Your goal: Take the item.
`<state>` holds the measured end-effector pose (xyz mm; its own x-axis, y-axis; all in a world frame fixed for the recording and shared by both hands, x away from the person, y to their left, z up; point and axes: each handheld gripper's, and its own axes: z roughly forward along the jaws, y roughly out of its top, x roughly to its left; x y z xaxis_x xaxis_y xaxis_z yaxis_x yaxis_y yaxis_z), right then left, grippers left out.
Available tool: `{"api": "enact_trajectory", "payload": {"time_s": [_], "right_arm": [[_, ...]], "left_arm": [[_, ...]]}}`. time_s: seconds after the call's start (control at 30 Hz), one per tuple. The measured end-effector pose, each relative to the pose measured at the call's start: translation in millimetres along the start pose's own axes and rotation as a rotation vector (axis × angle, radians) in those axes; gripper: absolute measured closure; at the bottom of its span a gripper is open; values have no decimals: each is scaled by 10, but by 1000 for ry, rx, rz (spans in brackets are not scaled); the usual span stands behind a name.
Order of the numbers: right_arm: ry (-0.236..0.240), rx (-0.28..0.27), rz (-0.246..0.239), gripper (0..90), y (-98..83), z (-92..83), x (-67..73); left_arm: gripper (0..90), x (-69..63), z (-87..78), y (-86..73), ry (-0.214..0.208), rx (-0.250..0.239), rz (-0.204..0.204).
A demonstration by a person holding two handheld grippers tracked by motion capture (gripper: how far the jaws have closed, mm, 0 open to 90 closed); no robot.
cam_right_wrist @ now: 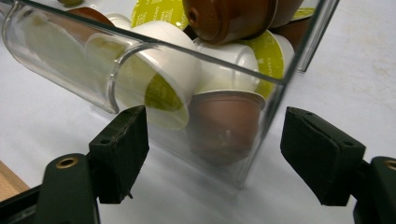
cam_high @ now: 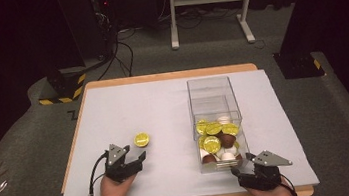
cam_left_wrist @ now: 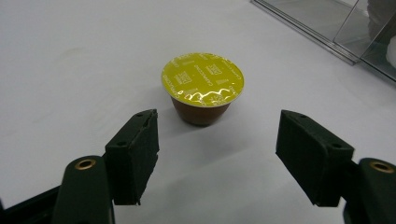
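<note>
Nearest the person, at the table's front edge, the left gripper (cam_high: pixel 138 153) rests low on the white table (cam_high: pixel 113 110), its jaws apart with nothing between them. In the left gripper view both black pads stand wide on either side of bare table, short of the coffee capsule (cam_left_wrist: pixel 202 86).

The right gripper (cam_high: pixel 241 164) sits at the front right, close against the near corner of the clear plastic box (cam_high: pixel 212 93). Its jaws are apart and clasp nothing; in the right gripper view the box's near corner stands in the gap, and neither pad touches the wall.

Just beyond the left gripper, the coffee capsule (cam_high: pixel 142 140) stands alone on the table, well apart from the box. It is upright: the axis from base to lid runs vertical, the yellow foil lid faces up, and the narrower brown base rests on the table. The lid tips slightly toward the left gripper's camera, with printed lettering across it.

Farther right, the box holds a heap of capsules (cam_high: pixel 217 138) in its near half, yellow-lidded, white and brown, lying at mixed angles. Some lie on their sides against the wall, one brown capsule with its base toward the right gripper.

Beyond the table lies grey carpet (cam_high: pixel 157 55).
</note>
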<state>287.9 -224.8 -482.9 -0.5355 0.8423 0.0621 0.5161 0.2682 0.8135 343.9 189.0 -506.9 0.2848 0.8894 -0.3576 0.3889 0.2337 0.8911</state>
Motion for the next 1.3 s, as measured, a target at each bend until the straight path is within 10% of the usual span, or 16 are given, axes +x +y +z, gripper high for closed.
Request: {"api": "enact_trajectory", "payload": {"time_s": [1.3], "right_arm": [[-30,-33,-15,246,119,73,32]], "left_arm": [[301,1,-5,-8,-8,10,-10]]}}
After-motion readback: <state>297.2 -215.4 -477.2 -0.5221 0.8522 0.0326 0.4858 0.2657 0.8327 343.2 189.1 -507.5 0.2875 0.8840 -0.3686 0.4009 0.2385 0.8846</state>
